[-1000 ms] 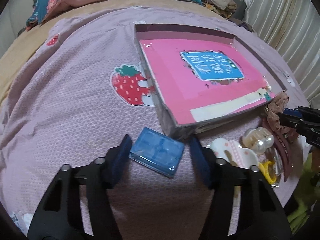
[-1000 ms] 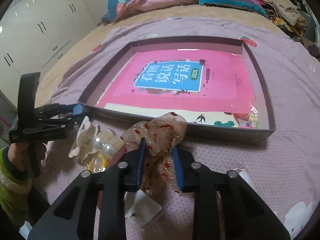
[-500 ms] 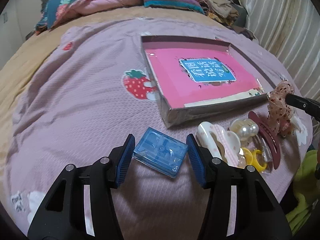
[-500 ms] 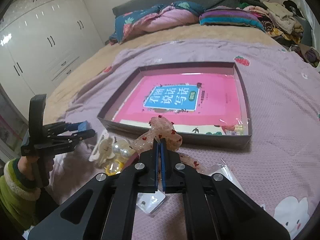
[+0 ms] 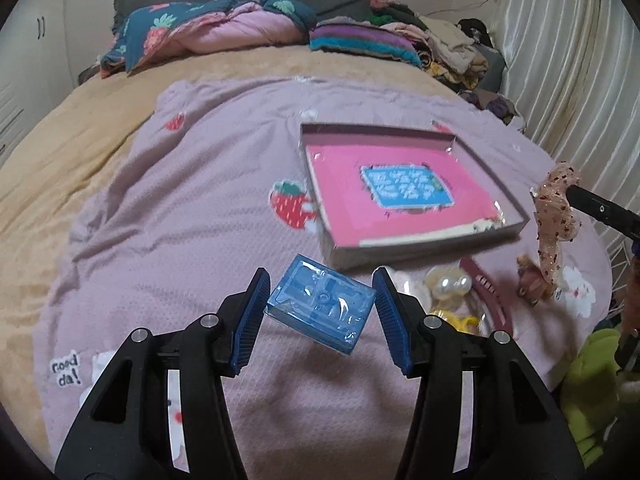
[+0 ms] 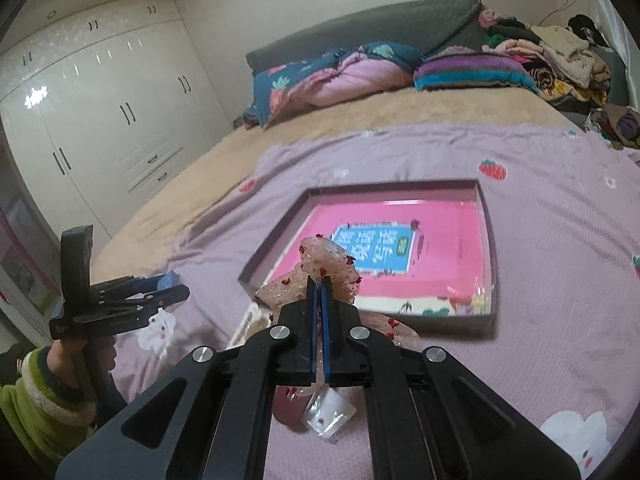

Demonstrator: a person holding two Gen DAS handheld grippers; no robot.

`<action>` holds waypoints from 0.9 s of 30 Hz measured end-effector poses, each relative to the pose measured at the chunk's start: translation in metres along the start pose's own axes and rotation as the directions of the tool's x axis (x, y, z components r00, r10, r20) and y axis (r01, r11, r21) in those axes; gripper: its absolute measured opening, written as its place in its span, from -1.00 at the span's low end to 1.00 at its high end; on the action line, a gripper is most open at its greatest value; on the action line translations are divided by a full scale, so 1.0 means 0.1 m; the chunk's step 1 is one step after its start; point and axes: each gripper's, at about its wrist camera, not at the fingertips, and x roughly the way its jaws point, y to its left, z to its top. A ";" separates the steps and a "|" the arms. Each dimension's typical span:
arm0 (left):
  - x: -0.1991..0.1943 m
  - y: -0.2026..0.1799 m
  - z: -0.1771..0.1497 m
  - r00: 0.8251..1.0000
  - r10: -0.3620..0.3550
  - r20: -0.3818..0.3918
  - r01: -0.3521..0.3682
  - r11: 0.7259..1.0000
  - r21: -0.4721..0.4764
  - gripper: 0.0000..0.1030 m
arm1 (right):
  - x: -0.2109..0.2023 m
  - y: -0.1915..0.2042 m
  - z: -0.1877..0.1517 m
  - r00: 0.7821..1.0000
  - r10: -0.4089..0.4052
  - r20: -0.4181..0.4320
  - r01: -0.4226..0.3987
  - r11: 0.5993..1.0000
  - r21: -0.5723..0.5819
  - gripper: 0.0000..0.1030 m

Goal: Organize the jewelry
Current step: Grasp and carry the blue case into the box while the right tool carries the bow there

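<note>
Left gripper (image 5: pixel 320 304) is clamped on a blue box (image 5: pixel 322 304), held above the bed (image 5: pixel 160 200). Right gripper (image 6: pixel 319 292) is closed on a sheer scrunchie (image 6: pixel 332 264).

"rood da!" on pink bedspread (image 5: pixel 192 208)

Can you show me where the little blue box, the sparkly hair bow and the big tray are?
blue box (image 5: pixel 322 304): left wrist view, middle of its lid.
hair bow (image 6: pixel 332 266): right wrist view, its upper loop.
tray (image 5: pixel 424 254): left wrist view, its near wall.
</note>
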 end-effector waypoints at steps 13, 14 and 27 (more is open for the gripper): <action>0.20 -0.35 0.48 0.998 -0.041 0.041 0.040 0.999 0.024 -0.13 | -0.17 -0.31 0.30 0.995 -0.053 0.085 0.049 0.998 0.046 -0.97; 0.26 -0.38 0.51 0.999 -0.044 0.031 0.043 0.999 0.024 -0.13 | -0.16 -0.34 0.32 0.995 -0.056 0.086 0.051 0.997 0.054 -0.97; 0.87 -0.58 0.74 0.997 -0.070 -0.043 0.071 0.997 0.016 -0.13 | 0.10 -0.72 0.52 0.994 -0.085 0.075 0.075 0.989 0.125 -0.97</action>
